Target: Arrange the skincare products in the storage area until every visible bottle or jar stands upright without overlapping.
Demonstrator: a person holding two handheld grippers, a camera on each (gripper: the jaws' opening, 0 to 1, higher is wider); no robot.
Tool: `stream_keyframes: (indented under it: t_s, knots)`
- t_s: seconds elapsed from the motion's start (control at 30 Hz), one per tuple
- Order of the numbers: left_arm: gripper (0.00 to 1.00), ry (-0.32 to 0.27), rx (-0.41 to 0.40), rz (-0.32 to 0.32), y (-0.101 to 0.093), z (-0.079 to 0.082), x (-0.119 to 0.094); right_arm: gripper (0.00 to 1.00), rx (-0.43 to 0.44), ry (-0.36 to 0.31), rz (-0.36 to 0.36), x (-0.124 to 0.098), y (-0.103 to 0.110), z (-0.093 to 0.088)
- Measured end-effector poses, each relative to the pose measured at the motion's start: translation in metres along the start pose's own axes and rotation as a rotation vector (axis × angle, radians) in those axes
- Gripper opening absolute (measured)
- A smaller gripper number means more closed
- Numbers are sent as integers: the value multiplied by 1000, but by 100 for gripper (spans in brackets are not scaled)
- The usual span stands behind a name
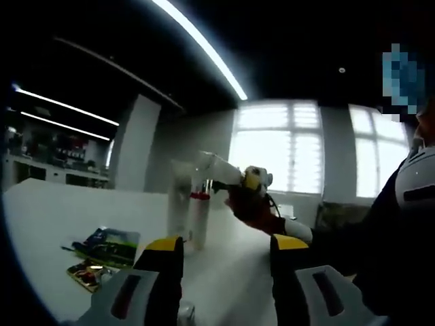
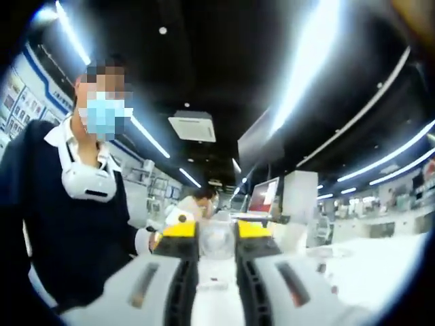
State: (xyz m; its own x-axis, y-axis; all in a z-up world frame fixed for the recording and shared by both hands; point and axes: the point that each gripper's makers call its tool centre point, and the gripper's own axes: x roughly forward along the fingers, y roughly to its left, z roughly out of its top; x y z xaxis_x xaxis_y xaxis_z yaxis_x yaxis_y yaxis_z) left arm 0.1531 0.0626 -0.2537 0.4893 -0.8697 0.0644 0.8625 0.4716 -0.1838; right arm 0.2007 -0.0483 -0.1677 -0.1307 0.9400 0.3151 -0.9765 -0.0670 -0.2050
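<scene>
In the left gripper view my right gripper [image 1: 250, 182] comes in from the right, held by a gloved hand [image 1: 255, 209], shut on a white bottle [image 1: 216, 168]. The bottle is tilted, above a tall clear storage holder [image 1: 179, 204] on the white table [image 1: 61, 217]. A white bottle with a red band [image 1: 199, 216] stands upright next to the holder. My left gripper [image 1: 228, 246] is open near the table's front, with nothing between its yellow-tipped fingers. In the right gripper view my right gripper [image 2: 215, 232] has the pale bottle [image 2: 216, 243] between its jaws.
Two flat colourful packets [image 1: 109, 244] [image 1: 87, 273] lie on the table to the left of my left gripper. The person [image 1: 408, 224] in dark clothes stands at the right, close to the table. Shelves line the far left wall.
</scene>
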Motion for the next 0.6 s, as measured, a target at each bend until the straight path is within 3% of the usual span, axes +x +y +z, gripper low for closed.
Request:
stream_keyframes:
  t_s: [0.6]
  knots:
    - [47, 8, 23, 28, 6, -6, 1, 17, 41, 138, 159, 21, 38, -29]
